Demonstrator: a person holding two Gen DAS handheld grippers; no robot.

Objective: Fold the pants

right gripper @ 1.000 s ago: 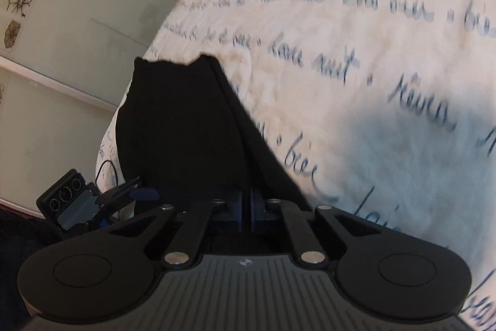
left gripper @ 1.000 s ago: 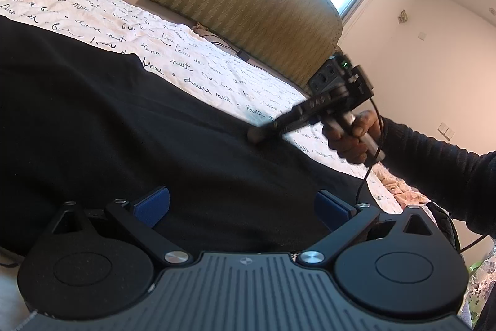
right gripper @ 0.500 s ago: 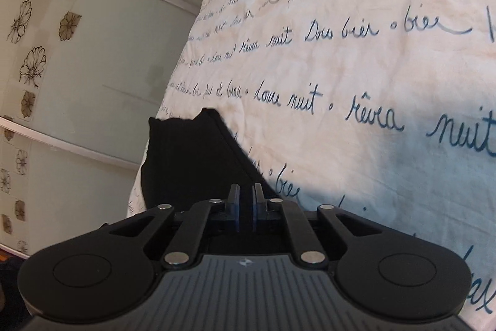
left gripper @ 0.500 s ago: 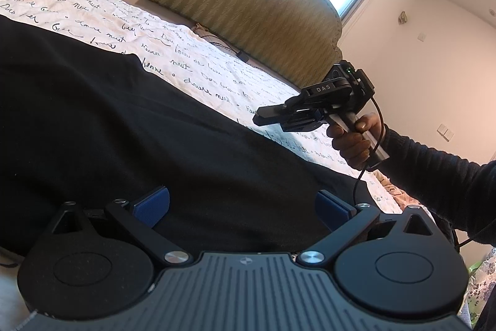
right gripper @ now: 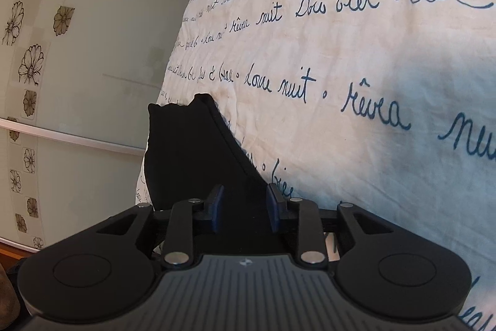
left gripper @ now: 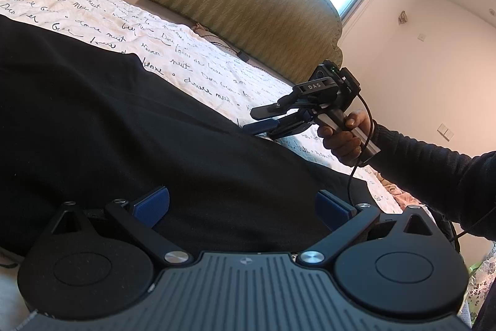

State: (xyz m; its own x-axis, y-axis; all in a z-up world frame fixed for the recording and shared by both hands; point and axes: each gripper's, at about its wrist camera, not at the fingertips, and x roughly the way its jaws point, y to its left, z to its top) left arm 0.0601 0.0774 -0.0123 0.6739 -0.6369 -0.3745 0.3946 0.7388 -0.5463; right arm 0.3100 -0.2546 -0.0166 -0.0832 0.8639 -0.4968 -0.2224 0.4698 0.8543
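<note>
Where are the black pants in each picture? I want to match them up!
Left wrist view: the pants fill the left and middle, spread on the bed, running under the left gripper.
Right wrist view: the pants are a dark strip at lower centre, running up from between the opening jaws of the right gripper, which do not press them.
Shared landmark: the white bedspread with blue handwriting, beside the pants in both.

Plain black fabric pants (left gripper: pixel 130 126): solid black, no pattern. Cream quilted bedspread (right gripper: pixel 356 58): dark blue cursive script in repeated rows. Olive-green upholstered headboard (left gripper: pixel 257 17): fine zigzag weave. Pale glass wardrobe door (right gripper: pixel 93 51): brown and outlined flower motifs. Left tongs (left gripper: pixel 243 207) and right tongs (right gripper: pixel 245 207): black frames, blue pads.
</note>
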